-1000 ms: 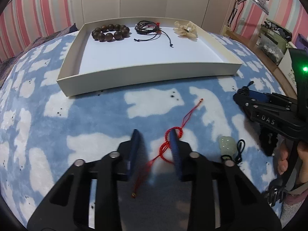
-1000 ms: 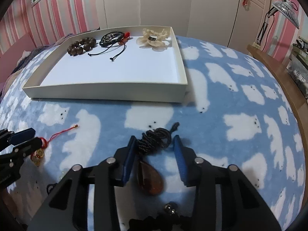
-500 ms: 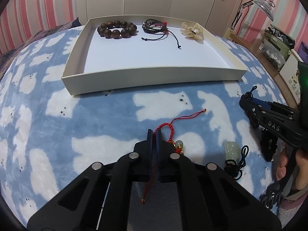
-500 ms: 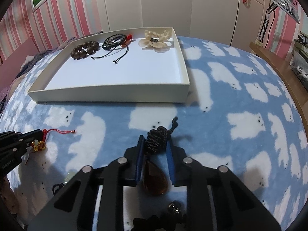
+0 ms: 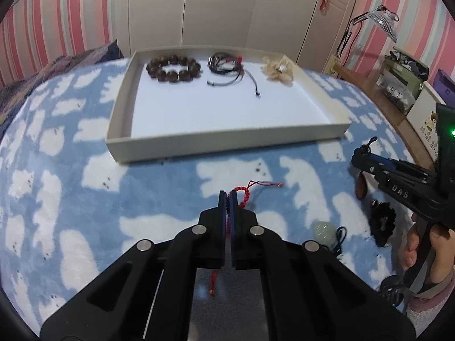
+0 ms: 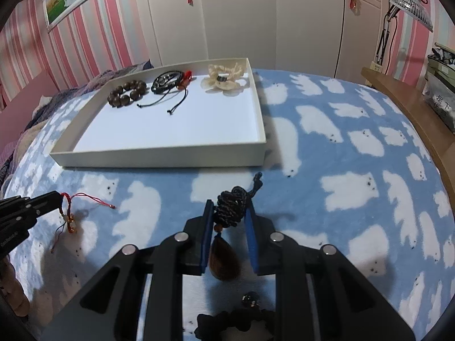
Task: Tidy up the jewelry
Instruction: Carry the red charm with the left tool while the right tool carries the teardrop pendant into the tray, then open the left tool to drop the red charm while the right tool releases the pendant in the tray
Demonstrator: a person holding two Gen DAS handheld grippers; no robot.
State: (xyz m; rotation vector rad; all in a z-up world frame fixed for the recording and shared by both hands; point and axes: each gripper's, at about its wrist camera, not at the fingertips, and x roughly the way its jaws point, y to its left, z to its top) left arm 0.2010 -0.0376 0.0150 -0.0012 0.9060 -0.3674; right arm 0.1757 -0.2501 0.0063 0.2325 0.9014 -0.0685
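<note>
Both sets of fingers have closed: the left gripper [image 5: 228,199] pinches the red cord [image 5: 241,196], the right gripper [image 6: 229,213] clamps the black knot [image 6: 231,207]. Lifting slowly toward the tray [image 5: 227,147] ahead should keep the pendants from swinging.

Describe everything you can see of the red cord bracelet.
The red cord bracelet is thin braided red string with loose tails, one ending in a small gold tip, and a gold charm hanging from it. The left gripper is shut on its braided loop. The charm and tails dangle just above the blue blanket, in front of the tray.
</note>
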